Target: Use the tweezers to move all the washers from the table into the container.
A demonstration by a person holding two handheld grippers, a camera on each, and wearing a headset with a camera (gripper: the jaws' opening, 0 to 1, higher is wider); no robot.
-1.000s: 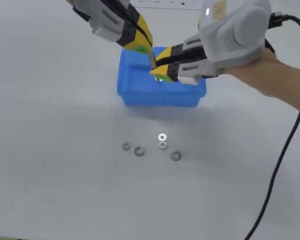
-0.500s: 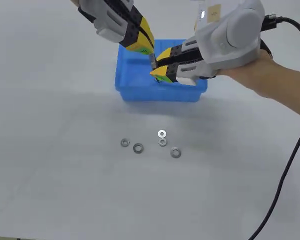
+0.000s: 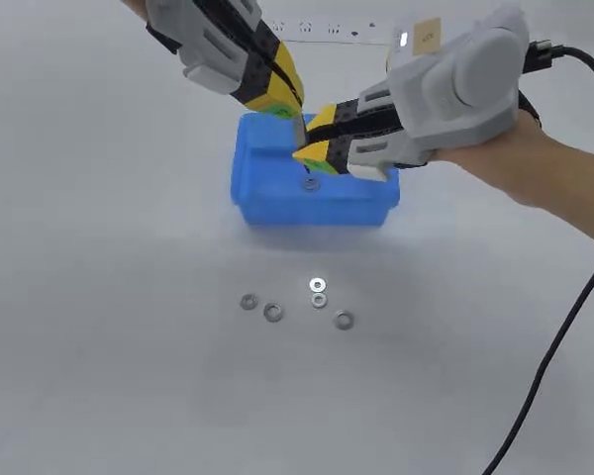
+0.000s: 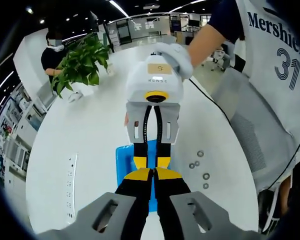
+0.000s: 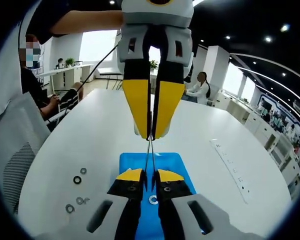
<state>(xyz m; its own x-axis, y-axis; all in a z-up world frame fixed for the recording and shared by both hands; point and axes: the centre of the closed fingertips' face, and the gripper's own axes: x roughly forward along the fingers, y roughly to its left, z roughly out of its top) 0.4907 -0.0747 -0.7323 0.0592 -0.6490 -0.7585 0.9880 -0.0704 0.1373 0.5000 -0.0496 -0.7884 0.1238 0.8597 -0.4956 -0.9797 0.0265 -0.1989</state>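
Right gripper view: left gripper (image 5: 151, 134) clamps the tweezers (image 5: 150, 160). Right gripper (image 5: 150, 181) sits narrow around their prongs, seemingly pinching, above blue container (image 5: 182, 170). One washer (image 5: 153, 199) lies inside. Head view: five washers (image 3: 318, 285) on bench (image 3: 109, 297) nearby.

White desk (image 3: 99, 297) lay broad under even light, power strip (image 3: 327, 28) along its far edge. Open-plan hall beyond: dark ceiling with strip lights (image 4: 119, 7) and spotlights (image 5: 285, 27), white column (image 5: 210, 60), bright windows (image 5: 97, 45). Leafy potted plant (image 4: 82, 62) stood near desk's far end, person (image 4: 52, 55) behind it. Another person (image 5: 200, 85) sat at neighbouring table. Grey mesh chair (image 5: 15, 155) stood beside desk.
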